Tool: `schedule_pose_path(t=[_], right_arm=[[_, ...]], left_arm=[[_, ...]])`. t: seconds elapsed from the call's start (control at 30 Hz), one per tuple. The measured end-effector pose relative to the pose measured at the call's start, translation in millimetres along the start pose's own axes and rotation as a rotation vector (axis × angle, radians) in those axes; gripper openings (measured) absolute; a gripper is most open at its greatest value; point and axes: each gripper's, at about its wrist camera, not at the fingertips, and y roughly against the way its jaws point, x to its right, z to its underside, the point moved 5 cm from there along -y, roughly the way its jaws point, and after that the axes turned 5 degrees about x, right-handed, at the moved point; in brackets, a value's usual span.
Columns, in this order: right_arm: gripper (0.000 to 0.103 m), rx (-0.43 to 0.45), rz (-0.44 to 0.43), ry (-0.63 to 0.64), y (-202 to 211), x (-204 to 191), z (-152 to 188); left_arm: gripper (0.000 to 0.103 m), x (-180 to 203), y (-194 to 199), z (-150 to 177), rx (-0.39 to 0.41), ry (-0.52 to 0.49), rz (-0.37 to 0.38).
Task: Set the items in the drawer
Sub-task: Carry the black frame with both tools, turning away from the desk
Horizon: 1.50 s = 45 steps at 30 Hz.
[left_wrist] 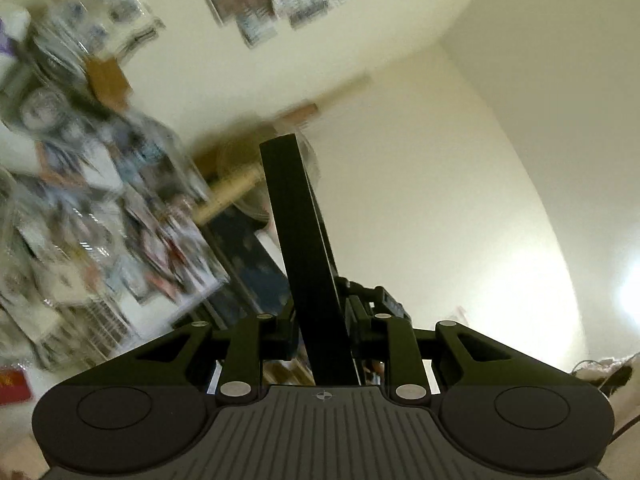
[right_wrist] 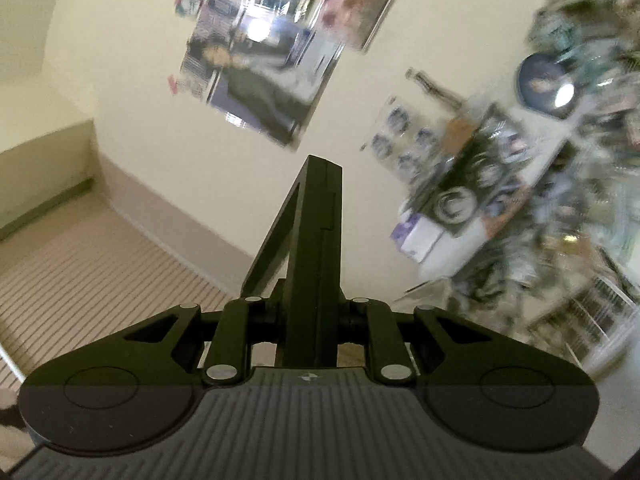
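- The left gripper (left_wrist: 294, 148) points up at a cream wall (left_wrist: 420, 160); its two black fingers are pressed flat together with nothing between them.
- At 10 o'clock of the left fingers, a blurred cluster of posters and pictures (left_wrist: 100, 200) covers the wall.
- The right gripper (right_wrist: 326, 164) is likewise closed on itself, its fingers meeting in one upright bar, empty.
- At 12 o'clock above the right fingers hangs a blurred poster (right_wrist: 272, 48); at 2 o'clock, smeared packaged goods (right_wrist: 500, 168).
- At 8 o'clock, a striped floor (right_wrist: 100, 272) meets the wall.
- Neither view shows the drawer or any item to stow.
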Motion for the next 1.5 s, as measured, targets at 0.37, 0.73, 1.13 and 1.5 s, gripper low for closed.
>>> schedule_pose_path(t=[0.37, 0.73, 1.13, 1.5], right_arm=[[0.019, 0.401, 0.224, -0.028, 208.3, -36.2, 62.4], [0.019, 0.761, 0.39, -0.007, 430.2, -87.2, 113.5], [0.019, 1.047, 0.547, -0.028, 654.5, -125.7, 174.9], [0.019, 1.327, 0.682, -0.063, 773.0, -144.5, 245.9]], left_arm=[[0.023, 52.6, -92.9, 90.3, -0.381, 0.039, 0.204], [0.023, 146.0, -221.2, 221.3, -0.696, 0.027, 0.438], [0.023, 261.6, -345.0, 412.1, -0.99, 0.055, 0.611], [0.023, 330.9, -430.8, 539.1, -1.309, 0.036, 0.761]])
